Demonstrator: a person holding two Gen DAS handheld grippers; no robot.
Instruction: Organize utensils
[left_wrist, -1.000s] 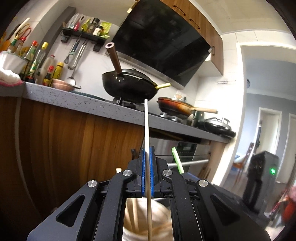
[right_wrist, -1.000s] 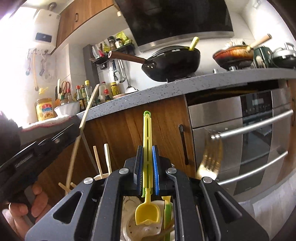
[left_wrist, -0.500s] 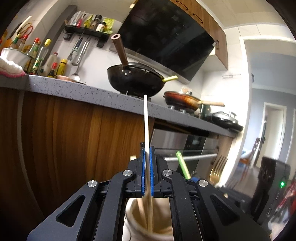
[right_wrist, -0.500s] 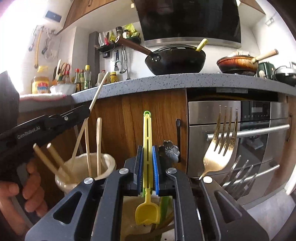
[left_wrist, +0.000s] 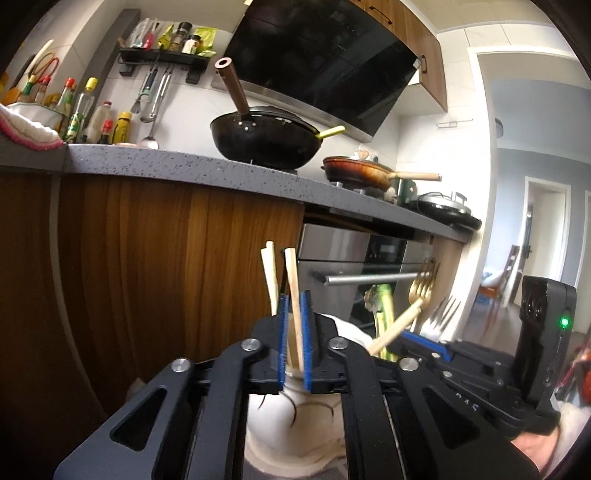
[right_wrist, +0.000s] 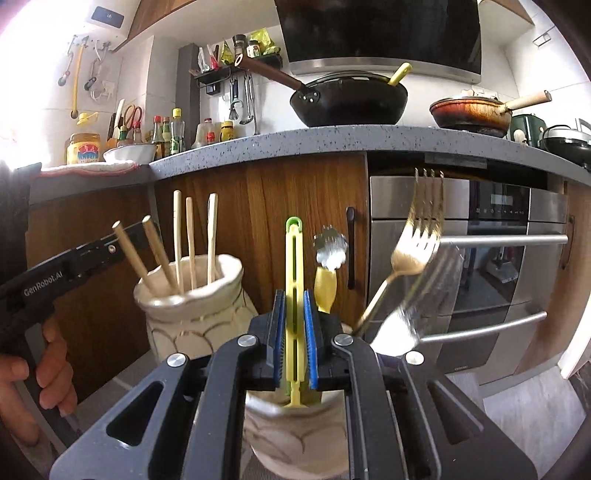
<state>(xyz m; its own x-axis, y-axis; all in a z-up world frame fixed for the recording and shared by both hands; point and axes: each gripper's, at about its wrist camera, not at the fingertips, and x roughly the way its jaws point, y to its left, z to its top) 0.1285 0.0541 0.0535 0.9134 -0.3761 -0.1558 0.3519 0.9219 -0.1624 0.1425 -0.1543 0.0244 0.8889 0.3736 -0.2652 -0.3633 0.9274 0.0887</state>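
Note:
My left gripper (left_wrist: 294, 295) stands with its blue pads slightly apart around a wooden chopstick (left_wrist: 293, 280) that stands in a cream ceramic jar (left_wrist: 295, 417) right below it; a second chopstick (left_wrist: 270, 277) stands beside. In the right wrist view that jar (right_wrist: 192, 299) holds several chopsticks (right_wrist: 192, 240). My right gripper (right_wrist: 294, 306) is shut on a yellow-green plastic utensil (right_wrist: 294, 280) and holds it over a second cream jar (right_wrist: 295, 439), which holds a gold fork (right_wrist: 413, 243), a silver fork (right_wrist: 417, 306) and a yellow-handled utensil (right_wrist: 327, 280).
Wooden cabinet fronts (right_wrist: 258, 206) and a steel oven (right_wrist: 480, 258) stand close behind the jars. The grey counter (right_wrist: 295, 144) above carries a black wok (right_wrist: 351, 99), a pan (right_wrist: 472, 110) and bottles (right_wrist: 173, 133). A doorway (left_wrist: 543, 221) opens at the right.
Both grippers have come down toward the jars. The long chopstick in my left gripper has sunk into the jar and the pads have eased apart. My right gripper still grips the yellow-green utensil.

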